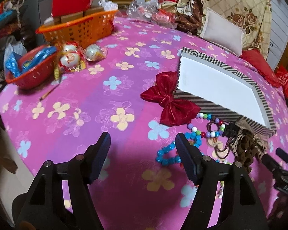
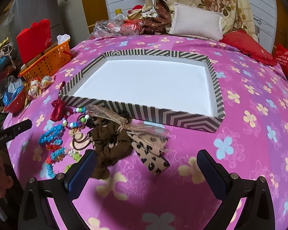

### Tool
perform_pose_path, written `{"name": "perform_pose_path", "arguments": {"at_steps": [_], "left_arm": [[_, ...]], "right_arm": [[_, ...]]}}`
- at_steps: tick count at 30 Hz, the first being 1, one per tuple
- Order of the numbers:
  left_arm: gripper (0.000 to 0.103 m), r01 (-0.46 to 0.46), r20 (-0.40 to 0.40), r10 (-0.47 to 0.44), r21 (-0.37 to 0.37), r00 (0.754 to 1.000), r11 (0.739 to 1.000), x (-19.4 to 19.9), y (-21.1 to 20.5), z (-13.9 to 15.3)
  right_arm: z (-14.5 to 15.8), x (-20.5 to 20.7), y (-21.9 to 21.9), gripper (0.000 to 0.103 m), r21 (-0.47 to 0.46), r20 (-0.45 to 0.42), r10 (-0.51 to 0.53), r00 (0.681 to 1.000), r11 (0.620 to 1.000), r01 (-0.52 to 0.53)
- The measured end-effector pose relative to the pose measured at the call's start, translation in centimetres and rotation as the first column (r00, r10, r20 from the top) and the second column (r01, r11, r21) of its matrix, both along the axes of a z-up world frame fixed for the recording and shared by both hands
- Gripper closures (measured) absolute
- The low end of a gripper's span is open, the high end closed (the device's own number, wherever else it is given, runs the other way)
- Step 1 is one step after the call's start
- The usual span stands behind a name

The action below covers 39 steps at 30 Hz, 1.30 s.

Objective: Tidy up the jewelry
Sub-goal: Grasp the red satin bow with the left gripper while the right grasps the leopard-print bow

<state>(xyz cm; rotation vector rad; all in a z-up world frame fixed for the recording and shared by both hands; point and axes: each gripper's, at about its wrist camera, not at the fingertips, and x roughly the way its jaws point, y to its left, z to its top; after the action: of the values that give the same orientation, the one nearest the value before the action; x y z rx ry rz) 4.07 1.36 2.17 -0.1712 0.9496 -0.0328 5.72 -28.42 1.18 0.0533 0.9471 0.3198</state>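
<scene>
Bed with pink flowered sheet (image 2: pixel 249 134) serves as the work surface. Striped box (image 2: pixel 182 119) sits mid-bed, white interior bare, nothing yet inside.

Jewelry pile lies just beside the box's near-left corner: leopard-print bow (image 2: pixel 149 153) and brown scrunchie (image 2: pixel 109 143) overlap, touching the box wall; red bow (image 1: pixel 170 103) rests against the box's left side; multicolor bead string (image 1: pixel 203 130), blue bead bracelets (image 2: pixel 51 134) and dark hair ties (image 2: pixel 80 143) are tangled further left.

Right gripper (image 2: pixel 146 168) hovers low with fingers spread wide, empty, leopard bow between and just ahead of them. Left gripper (image 1: pixel 143 149) likewise spread, empty, blue beads beside its right finger.

Judgement: first pick pending. Take the top fabric piece alone; pinch its knotted centre, lift straight up so ribbon tails don't drag the hair ties, then clear the box wall before releasing.
</scene>
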Motion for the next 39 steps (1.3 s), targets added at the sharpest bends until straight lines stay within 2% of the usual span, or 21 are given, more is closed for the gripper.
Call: {"name": "perform_pose_path", "arguments": {"at_steps": [5,13,19,24,26,29,30,31,32,33,34,36,39], "left_arm": [[0.032,0.042,-0.022,-0.043,-0.014,0.999,0.999,2.1,-0.6,0.1],[0.032,0.116,-0.091,-0.11,0.068,0.99,0.991,6.1,-2.0,-1.2],[0.032,0.131,-0.083,-0.129,0.015,0.988,0.991,8.2,-2.3,-1.8],[0.032,0.14,-0.086,-0.138,0.016,0.987,0.99,9.5,-2.9,-2.1],[0.032,0.149,-0.088,-0.146,0.031,0.985,0.988,9.8,-3.3,-2.3],[0.034,0.156,-0.072,-0.151,0.063,0.986,0.986,9.9,-3.7,-2.7],[0.048,0.156,-0.067,-0.152,0.057,0.986,0.986,9.9,-3.6,-2.7],[0.057,0.157,-0.068,-0.154,0.039,0.986,0.987,10.0,-3.4,-2.9],[0.073,0.15,-0.057,-0.147,0.049,0.987,0.987,9.9,-3.3,-2.8],[0.083,0.148,-0.062,-0.145,0.04,0.987,0.988,10.0,-3.0,-2.8],[0.084,0.142,-0.063,-0.141,0.021,0.988,0.99,10.0,-2.7,-2.8],[0.092,0.128,-0.071,-0.129,-0.018,0.989,0.992,10.0,-2.0,-2.8],[0.093,0.114,-0.044,-0.115,-0.016,0.992,0.993,9.1,-1.3,-1.8]], "right_arm": [[-0.3,1.1,0.4,0.0,0.003,0.002,0.015,1.0,1.0,-0.015],[-0.5,2.9,1.3,0.0,0.007,0.011,0.051,0.999,0.999,-0.051],[-1.8,3.9,2.4,0.0,0.011,-0.02,0.11,0.994,0.994,-0.11],[-2.2,4.1,2.9,0.0,0.022,-0.02,0.139,0.99,0.99,-0.139],[-2.3,3.9,3.1,0.004,0.024,-0.013,0.15,0.989,0.988,-0.15],[-2.5,3.7,3.5,0.022,0.031,-0.008,0.165,0.986,0.986,-0.164],[-2.6,3.7,3.5,0.032,0.038,-0.011,0.168,0.986,0.985,-0.168],[-2.8,3.6,3.5,0.042,0.051,-0.015,0.172,0.985,0.984,-0.172],[-2.7,3.4,3.5,0.046,0.055,-0.002,0.174,0.985,0.983,-0.174],[-2.7,3.3,3.6,0.059,0.067,-0.002,0.184,0.983,0.981,-0.183],[-2.6,3.2,3.6,0.066,0.081,-0.003,0.192,0.981,0.978,-0.191],[-2.4,2.8,4.0,0.073,0.083,0.008,0.2,0.98,0.976,-0.2],[-1.3,1.8,4.1,0.075,0.08,0.043,0.21,0.977,0.974,-0.213]]}}
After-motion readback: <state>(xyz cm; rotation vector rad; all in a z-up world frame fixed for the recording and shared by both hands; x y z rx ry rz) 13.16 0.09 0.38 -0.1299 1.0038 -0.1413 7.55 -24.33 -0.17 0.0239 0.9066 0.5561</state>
